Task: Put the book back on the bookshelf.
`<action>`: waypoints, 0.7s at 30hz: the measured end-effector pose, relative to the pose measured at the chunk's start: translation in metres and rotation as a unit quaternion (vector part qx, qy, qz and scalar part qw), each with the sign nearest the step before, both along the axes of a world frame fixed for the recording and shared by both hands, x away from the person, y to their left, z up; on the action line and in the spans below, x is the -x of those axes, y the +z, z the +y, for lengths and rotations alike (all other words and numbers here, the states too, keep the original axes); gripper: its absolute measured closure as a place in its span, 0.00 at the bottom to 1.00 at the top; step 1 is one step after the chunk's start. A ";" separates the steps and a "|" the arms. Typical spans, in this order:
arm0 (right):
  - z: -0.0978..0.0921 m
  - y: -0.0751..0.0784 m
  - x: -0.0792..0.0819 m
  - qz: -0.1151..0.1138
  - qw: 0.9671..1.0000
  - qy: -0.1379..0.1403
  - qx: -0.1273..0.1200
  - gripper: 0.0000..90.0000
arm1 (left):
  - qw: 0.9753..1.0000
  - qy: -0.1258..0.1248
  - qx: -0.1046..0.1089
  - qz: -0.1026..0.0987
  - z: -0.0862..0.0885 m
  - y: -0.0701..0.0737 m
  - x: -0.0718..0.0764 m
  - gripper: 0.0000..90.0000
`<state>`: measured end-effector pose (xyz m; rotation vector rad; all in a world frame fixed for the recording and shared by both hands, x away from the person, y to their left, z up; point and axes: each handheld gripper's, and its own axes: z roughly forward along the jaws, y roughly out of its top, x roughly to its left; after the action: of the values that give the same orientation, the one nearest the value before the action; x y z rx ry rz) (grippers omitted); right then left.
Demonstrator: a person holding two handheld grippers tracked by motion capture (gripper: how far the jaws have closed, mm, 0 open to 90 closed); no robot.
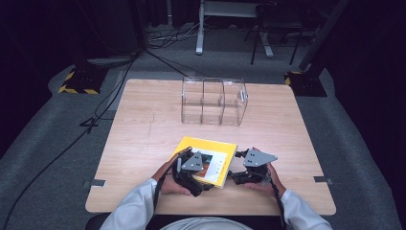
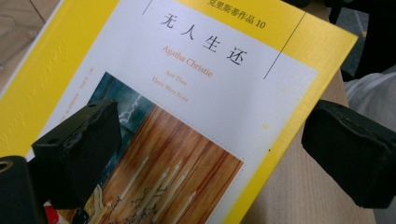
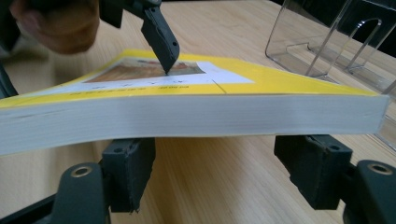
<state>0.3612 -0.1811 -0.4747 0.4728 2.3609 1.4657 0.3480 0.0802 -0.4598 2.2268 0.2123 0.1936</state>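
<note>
Flat: thick yellow paperback book

paperback book: glossy yellow cover, matt paper edge | table: smooth light wood-grain | divided organizer: clear glossy plastic

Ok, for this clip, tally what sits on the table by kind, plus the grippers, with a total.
Yellow book: 1
Clear acrylic organiser: 1
Grippers, left gripper and right gripper: 2
Total: 4
</note>
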 end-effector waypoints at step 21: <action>0.010 0.022 -0.003 0.023 0.997 -0.011 -0.072 0.32 | 0.974 0.137 -0.007 -0.179 0.011 0.005 0.018 0.56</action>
<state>0.3640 -0.1710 -0.4528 0.5735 2.2869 1.6381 0.3299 0.0917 -0.4547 2.1263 0.3193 0.7404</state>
